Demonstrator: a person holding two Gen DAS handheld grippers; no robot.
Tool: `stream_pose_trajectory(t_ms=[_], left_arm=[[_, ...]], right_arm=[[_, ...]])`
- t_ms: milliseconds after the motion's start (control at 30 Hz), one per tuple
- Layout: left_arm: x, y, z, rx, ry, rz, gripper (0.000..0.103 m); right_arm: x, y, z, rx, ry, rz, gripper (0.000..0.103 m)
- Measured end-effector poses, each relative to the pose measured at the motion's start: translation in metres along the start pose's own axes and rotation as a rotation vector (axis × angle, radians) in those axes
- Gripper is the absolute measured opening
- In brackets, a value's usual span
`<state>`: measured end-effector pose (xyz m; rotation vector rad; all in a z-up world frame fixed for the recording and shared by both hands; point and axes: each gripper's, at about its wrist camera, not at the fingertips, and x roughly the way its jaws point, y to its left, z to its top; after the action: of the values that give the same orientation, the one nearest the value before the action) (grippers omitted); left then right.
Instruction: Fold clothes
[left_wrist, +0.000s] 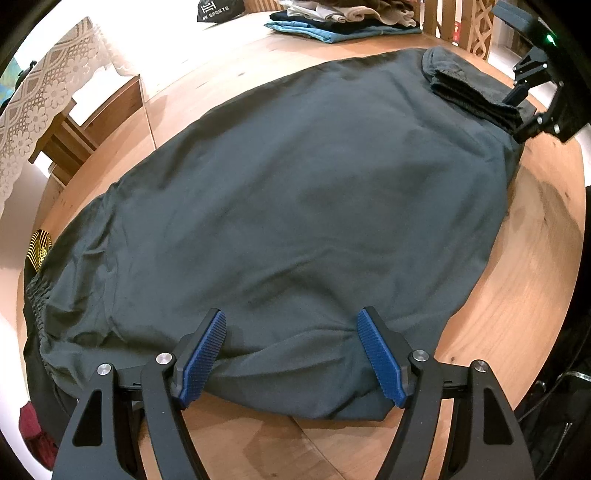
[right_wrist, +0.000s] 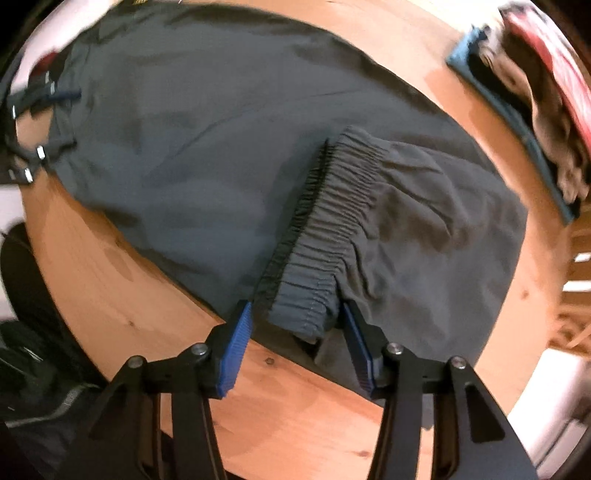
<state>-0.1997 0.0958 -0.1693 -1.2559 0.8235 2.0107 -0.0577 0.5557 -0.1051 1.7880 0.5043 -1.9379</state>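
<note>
the left gripper (left_wrist: 291, 354) is hanging wide open over the near edge of the trousers (left_wrist: 295, 192), its blue pads straddling the cloth and gripping nothing. the trousers are lying spread across the wooden table (left_wrist: 517, 266), dark grey, mostly flat.

the right gripper (right_wrist: 295, 332) is pointing down at the far end, jaws about half open, with the gathered cuff (right_wrist: 325, 236) lying between them; the pads are standing just beside the elastic on both sides, so this looks like a release, not a grip (the view is blurred, so light contact cannot be ruled out). the cuff end is sitting folded over onto the leg.

to do this fold well, the right gripper probably wants to leave straight up so the cuff isn't dragged, while the left pinches both layers at the near edge before anything lifts.

beyond the trousers, a stack of folded clothes (left_wrist: 343, 22) is sitting at the far side of the table.
</note>
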Motion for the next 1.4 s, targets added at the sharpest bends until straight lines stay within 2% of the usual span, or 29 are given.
stream_pose_trajectory(t_ms=[100,167,300,400,467,633,667,700,800,1000,1167,1267,1367,1400], left_arm=[[0.0,0.0,0.001,0.002,0.001,0.001,0.073],[-0.001,0.0,0.0,0.004,0.003,0.002,0.073],[-0.001,-0.002,0.001,0.008,0.006,0.008,0.073],[-0.002,-0.003,0.001,0.008,0.007,0.012,0.073],[-0.001,-0.004,0.001,0.008,0.006,0.012,0.073],[-0.002,-0.003,0.001,-0.001,0.002,0.004,0.073],[-0.002,-0.002,0.001,-0.003,0.001,0.002,0.073],[-0.002,-0.002,0.001,-0.004,0.0,0.001,0.073],[-0.002,-0.002,0.001,-0.006,0.0,0.002,0.073],[-0.003,-0.002,0.001,-0.008,0.002,0.0,0.073],[-0.003,-0.002,0.002,-0.006,0.004,0.004,0.073],[-0.003,-0.002,0.003,-0.012,0.004,0.005,0.073],[-0.007,0.001,0.004,-0.025,-0.006,0.012,0.073],[-0.01,0.003,0.003,-0.033,-0.011,0.015,0.073]], right_arm=[[-0.007,-0.015,-0.001,0.052,-0.023,0.036,0.049],[-0.006,-0.017,-0.003,0.04,-0.019,0.017,0.049],[0.005,0.0,-0.007,-0.046,-0.001,-0.071,0.049],[0.008,0.008,-0.009,-0.103,-0.019,-0.159,0.052],[0.009,0.006,-0.009,-0.091,-0.019,-0.163,0.052],[0.008,-0.002,-0.015,-0.035,-0.024,-0.126,0.051],[0.008,-0.004,-0.016,-0.02,-0.024,-0.108,0.046],[0.007,-0.005,-0.016,-0.006,-0.023,-0.093,0.035],[0.004,-0.007,-0.017,0.004,-0.023,-0.093,0.022],[-0.017,-0.037,-0.026,0.113,-0.073,0.017,0.02],[-0.043,-0.055,-0.025,0.213,-0.18,0.103,0.017],[-0.048,-0.035,-0.025,0.276,-0.225,0.198,0.016],[-0.042,-0.005,-0.003,0.316,-0.239,0.26,0.016],[-0.044,-0.011,-0.001,0.335,-0.238,0.288,0.016]])
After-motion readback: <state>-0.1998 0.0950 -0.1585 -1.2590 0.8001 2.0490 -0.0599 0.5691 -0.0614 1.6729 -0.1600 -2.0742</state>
